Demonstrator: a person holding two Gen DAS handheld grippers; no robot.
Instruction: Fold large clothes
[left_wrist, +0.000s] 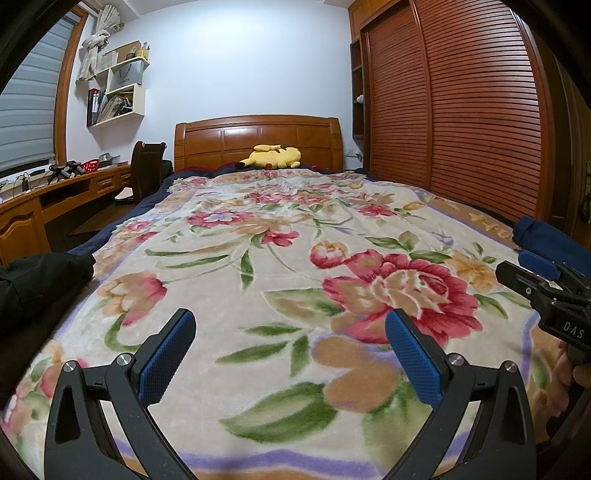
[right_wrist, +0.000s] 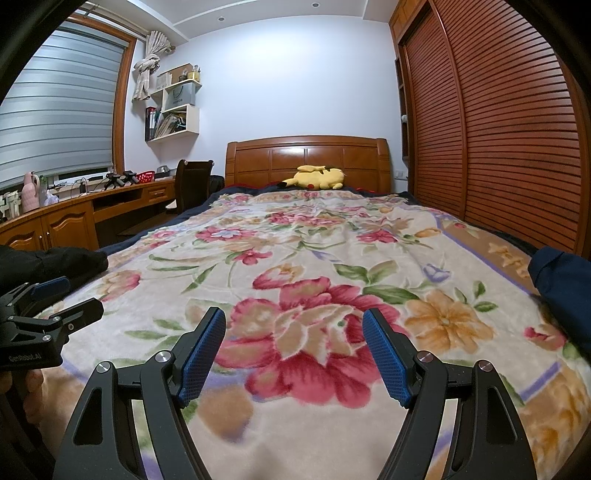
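Observation:
A black garment (left_wrist: 40, 280) lies bunched at the bed's left edge, also in the right wrist view as the black garment (right_wrist: 55, 264). A dark blue garment (left_wrist: 546, 236) sits at the right edge, seen too as the blue garment (right_wrist: 565, 288). My left gripper (left_wrist: 290, 325) hovers open over the floral blanket (left_wrist: 258, 240), nothing between its blue pads. My right gripper (right_wrist: 293, 321) is likewise open and empty above the blanket (right_wrist: 314, 240). Each gripper shows from the side in the other's view: the right gripper (left_wrist: 532, 269), the left gripper (right_wrist: 68, 295).
A yellow plush toy (left_wrist: 271, 157) rests by the wooden headboard (left_wrist: 258, 136). A slatted wardrobe (left_wrist: 461, 110) lines the right side. A desk (left_wrist: 55, 199) with a chair (left_wrist: 147, 173) runs along the left under the window. A hand (left_wrist: 565, 376) holds the right tool.

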